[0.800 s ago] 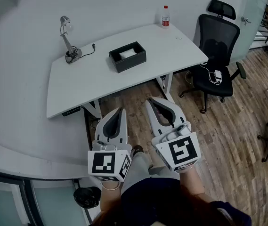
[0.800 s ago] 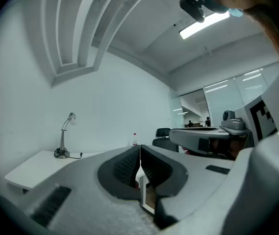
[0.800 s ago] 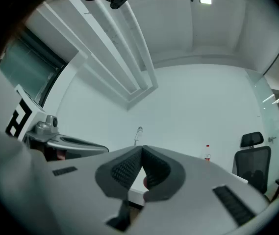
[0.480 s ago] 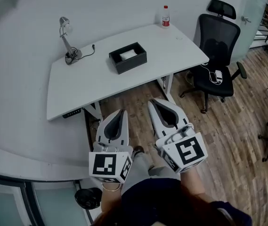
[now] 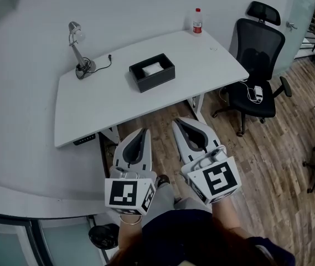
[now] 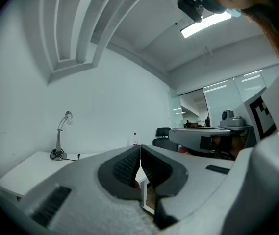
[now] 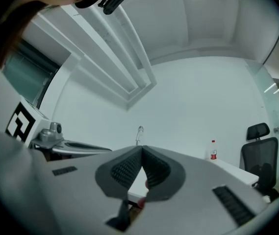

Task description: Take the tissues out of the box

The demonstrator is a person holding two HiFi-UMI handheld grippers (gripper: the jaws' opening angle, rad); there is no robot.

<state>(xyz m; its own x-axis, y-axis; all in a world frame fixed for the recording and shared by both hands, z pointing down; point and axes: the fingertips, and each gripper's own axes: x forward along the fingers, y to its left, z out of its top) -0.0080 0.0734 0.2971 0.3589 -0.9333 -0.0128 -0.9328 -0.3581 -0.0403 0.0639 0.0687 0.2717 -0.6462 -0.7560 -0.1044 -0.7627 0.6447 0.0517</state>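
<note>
A black open box [image 5: 152, 72] with white tissues [image 5: 152, 68] inside stands near the middle of the white desk [image 5: 107, 101]. Both grippers hang well short of the desk, over the wood floor, close to the person's body. My left gripper [image 5: 142, 131] has its jaws pressed together with nothing between them; its tip [image 6: 140, 149] meets in a thin line. My right gripper [image 5: 180, 121] is likewise shut and empty, the black pads touching at the tip [image 7: 141, 150]. The box is hidden behind the jaws in both gripper views.
A silver desk lamp [image 5: 77, 43] with its cable stands at the desk's far left. A water bottle [image 5: 197, 20] sits at the far right corner. A black office chair [image 5: 257, 71] stands to the right of the desk. A curved white counter [image 5: 30, 187] lies at lower left.
The view has shifted slightly, so the desk sits a little lower and nearer. Both grippers stay shut and keep about the same place.
</note>
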